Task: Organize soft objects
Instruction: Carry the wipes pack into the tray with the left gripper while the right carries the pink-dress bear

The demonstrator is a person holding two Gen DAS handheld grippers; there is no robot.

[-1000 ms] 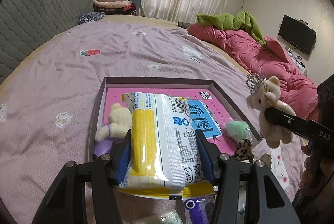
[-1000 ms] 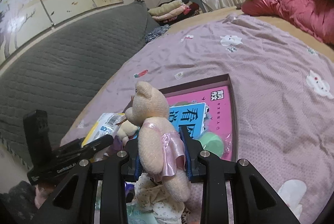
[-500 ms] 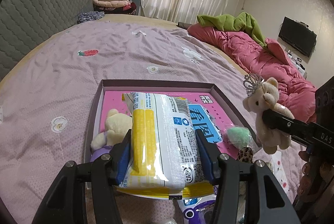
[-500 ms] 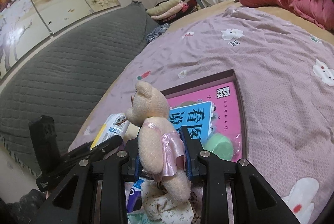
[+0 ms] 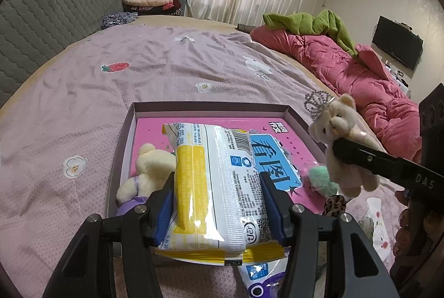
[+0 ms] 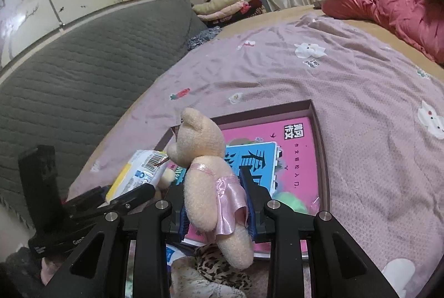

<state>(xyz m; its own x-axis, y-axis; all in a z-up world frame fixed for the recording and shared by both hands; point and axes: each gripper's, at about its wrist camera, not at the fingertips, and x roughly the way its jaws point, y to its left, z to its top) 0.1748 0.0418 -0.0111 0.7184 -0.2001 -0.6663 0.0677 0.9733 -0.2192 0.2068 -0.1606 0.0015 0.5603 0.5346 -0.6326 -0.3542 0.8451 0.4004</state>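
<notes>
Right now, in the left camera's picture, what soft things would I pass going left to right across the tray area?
Cream plush toy → wipes pack held by the left gripper → green puff → crowned teddy bear held by the right gripper.

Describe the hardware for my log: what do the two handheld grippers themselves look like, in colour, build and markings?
Both are matte black. The left gripper and right gripper each have two angular fingers with blue pads inside and round silver screw heads on top. From the left wrist view, the right unit's side bears white letters "DAS"; the left unit's side shows partial white lettering. No cables or sleeves are visible.
</notes>
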